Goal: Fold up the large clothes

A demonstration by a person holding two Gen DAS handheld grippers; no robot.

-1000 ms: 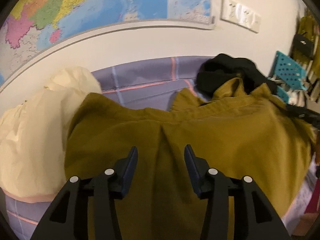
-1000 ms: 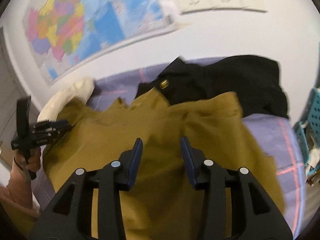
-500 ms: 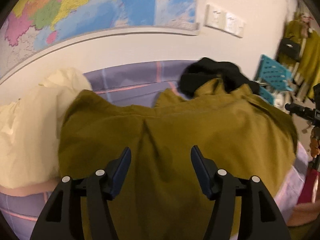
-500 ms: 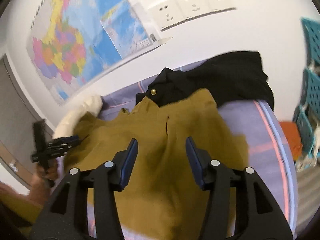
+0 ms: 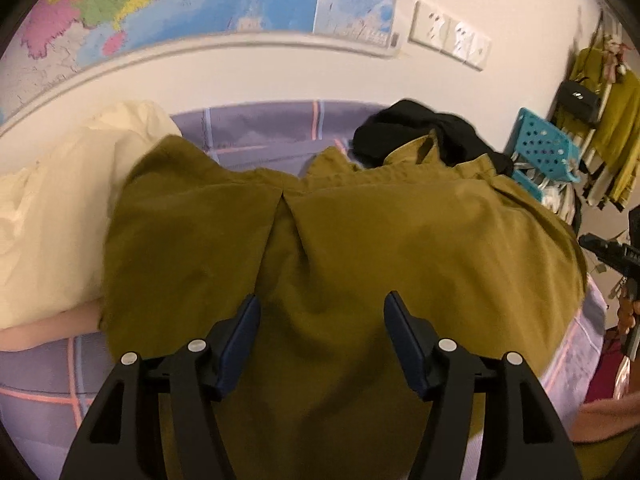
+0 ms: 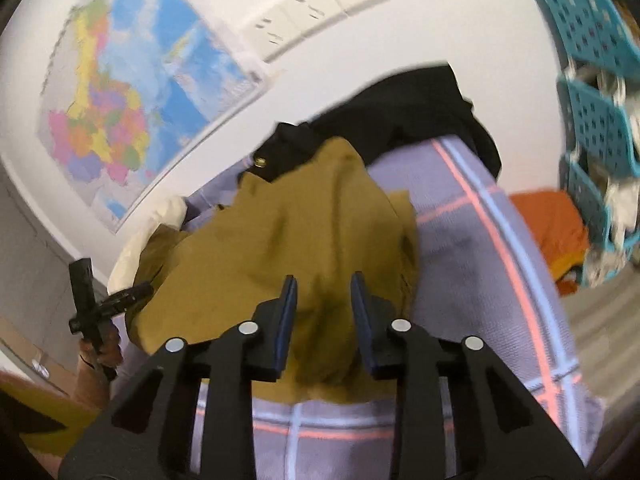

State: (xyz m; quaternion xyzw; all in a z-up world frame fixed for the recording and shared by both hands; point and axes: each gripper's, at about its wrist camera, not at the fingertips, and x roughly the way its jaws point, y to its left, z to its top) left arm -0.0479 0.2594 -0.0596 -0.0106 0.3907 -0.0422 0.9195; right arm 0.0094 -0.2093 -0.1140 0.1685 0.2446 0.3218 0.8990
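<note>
A large olive-yellow garment (image 5: 340, 248) lies spread on a purple checked sheet (image 5: 256, 132), its collar toward the wall. It also shows in the right wrist view (image 6: 288, 240). My left gripper (image 5: 322, 316) hangs above the garment's near part, jaws wide apart, holding nothing. My right gripper (image 6: 323, 296) is over the garment's right side, jaws apart with olive cloth showing between them, not clamped. The left gripper shows at the left of the right wrist view (image 6: 104, 304); the right gripper shows at the right edge of the left wrist view (image 5: 612, 252).
A black garment (image 5: 424, 128) lies behind the collar, against the wall. A cream garment (image 5: 60, 208) lies at the left. Teal baskets (image 6: 596, 128) and an orange item (image 6: 556, 224) stand to the right of the bed. A map and sockets hang on the wall.
My left gripper has opened wider and stayed over the garment. My right gripper has swung to the right and tilted, now over the garment's right side, with its jaws a little closer together.
</note>
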